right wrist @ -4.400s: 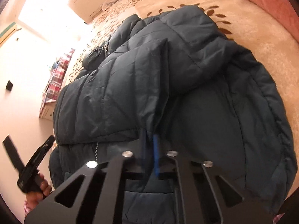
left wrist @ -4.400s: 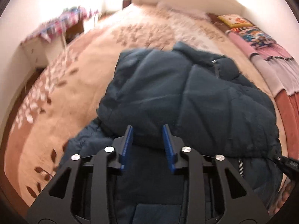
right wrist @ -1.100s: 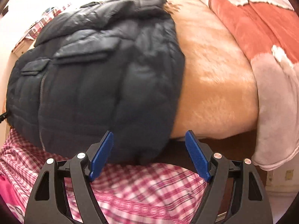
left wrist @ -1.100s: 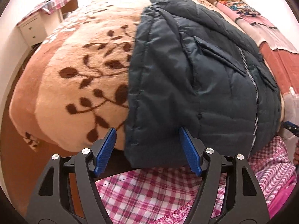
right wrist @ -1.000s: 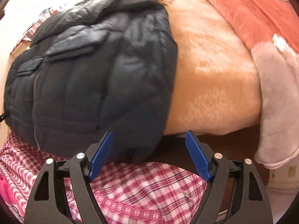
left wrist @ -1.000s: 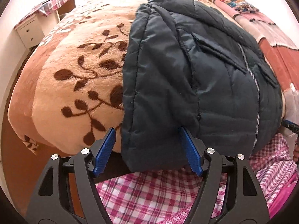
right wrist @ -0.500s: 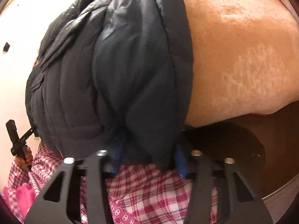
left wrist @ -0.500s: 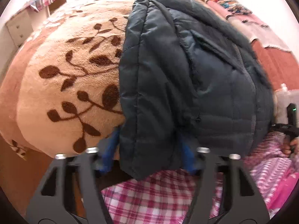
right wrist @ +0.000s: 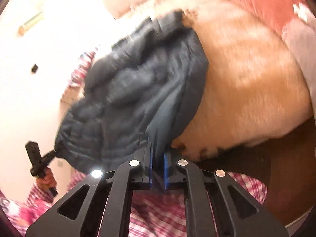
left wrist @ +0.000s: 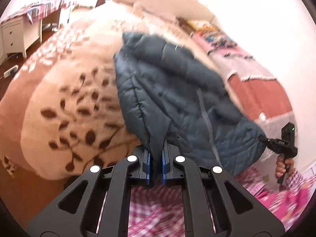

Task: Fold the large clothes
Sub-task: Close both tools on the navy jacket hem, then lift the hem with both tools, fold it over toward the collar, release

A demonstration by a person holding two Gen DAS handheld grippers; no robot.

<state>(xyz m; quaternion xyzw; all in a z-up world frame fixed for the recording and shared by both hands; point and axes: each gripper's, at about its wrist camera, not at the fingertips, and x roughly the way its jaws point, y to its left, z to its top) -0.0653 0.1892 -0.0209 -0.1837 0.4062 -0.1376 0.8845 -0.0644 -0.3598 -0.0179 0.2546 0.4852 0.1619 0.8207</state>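
Note:
A dark teal quilted puffer jacket [left wrist: 177,90] lies partly on the bed and is lifted at its near hem. My left gripper [left wrist: 156,165] is shut on the hem's left corner. My right gripper [right wrist: 158,169] is shut on the hem's right corner; the jacket [right wrist: 138,90] bunches between the two. The right gripper also shows at the right edge of the left wrist view [left wrist: 284,144], and the left gripper at the left of the right wrist view [right wrist: 39,162]. Both views are motion-blurred.
The bed has a beige blanket with brown leaves [left wrist: 65,98] and red and pink blankets [left wrist: 256,90] to the right. A white desk [left wrist: 17,33] stands at far left. Pink checked clothing of the person [left wrist: 154,213] fills the near bottom.
Both grippers closed on the jacket's near hem corners, having been open around them a second ago. The hem has been lifted off the bed edge and the jacket now bunches upward.

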